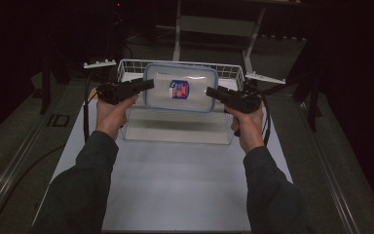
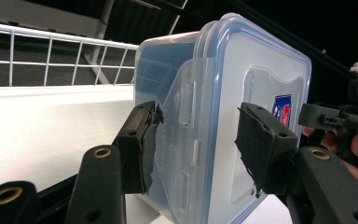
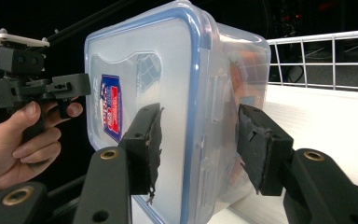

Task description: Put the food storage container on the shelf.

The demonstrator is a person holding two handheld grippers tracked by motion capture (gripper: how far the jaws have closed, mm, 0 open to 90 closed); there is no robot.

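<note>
Clear lidded container (image 1: 180,88) held off the table, above the white wire basket (image 1: 126,66), lid side toward the high camera. Left gripper (image 1: 148,84) pinching its left short end, right gripper (image 1: 210,91) pinching the right end; pads pressed on lid and base in both gripper views. Bare white tabletop (image 1: 175,180) in front, between the sleeves; dark floor at both sides. From the left gripper view, side latch flap (image 2: 186,105) visible; from the right gripper view, red-blue label (image 3: 110,113) and opposite hand (image 3: 18,140).
</note>
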